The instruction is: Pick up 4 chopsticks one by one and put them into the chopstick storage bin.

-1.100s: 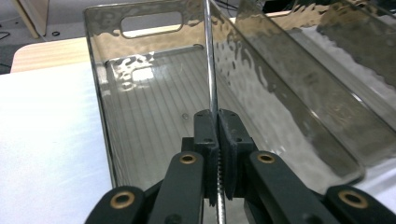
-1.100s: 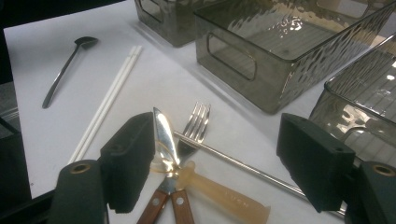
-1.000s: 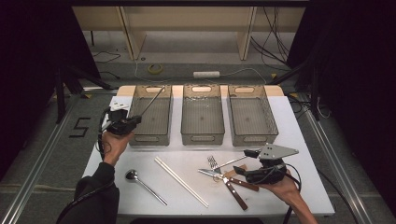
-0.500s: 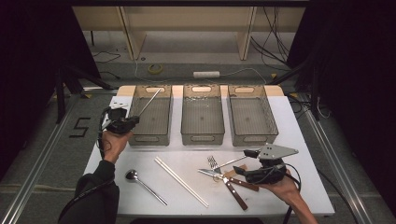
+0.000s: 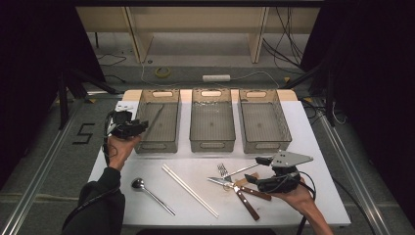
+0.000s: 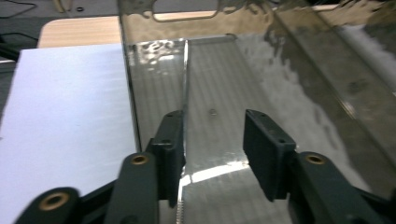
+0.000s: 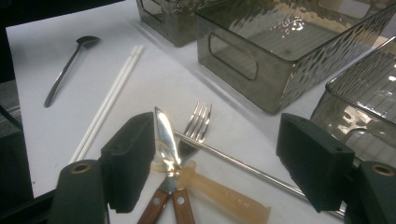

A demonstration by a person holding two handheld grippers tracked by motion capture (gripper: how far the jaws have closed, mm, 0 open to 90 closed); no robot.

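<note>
My left gripper (image 5: pixel 141 126) (image 6: pixel 212 123) sits at the near left corner of the left bin (image 5: pixel 147 145). Its jaws have just been opening and now stand open. A thin metal utensil (image 5: pixel 155 115) (image 6: pixel 185 84) lies along the bin floor, just inside one jaw, and the pads do not press on it. My right gripper (image 5: pixel 257 170) (image 7: pixel 219 135) hovers open over a fork (image 5: pixel 234 171) (image 7: pixel 198 122) and wood-handled knives (image 5: pixel 247 193) (image 7: pixel 164 135) at the front right. Nothing is held between its jaws.
Three smoky plastic bins stand in a row at the back: left, middle (image 5: pixel 211 142) (image 7: pixel 280 70) and right (image 5: pixel 266 142). A spoon (image 5: pixel 150 195) (image 7: pixel 70 65) and white chopsticks (image 5: pixel 190 190) (image 7: pixel 109 100) lie on the white mat (image 5: pixel 313 147). The table drops off at its edges.
The thin utensil stuck up at a slant from my shut left gripper; the jaws have opened and it now lies flat in the left bin. The right hand stayed put.
</note>
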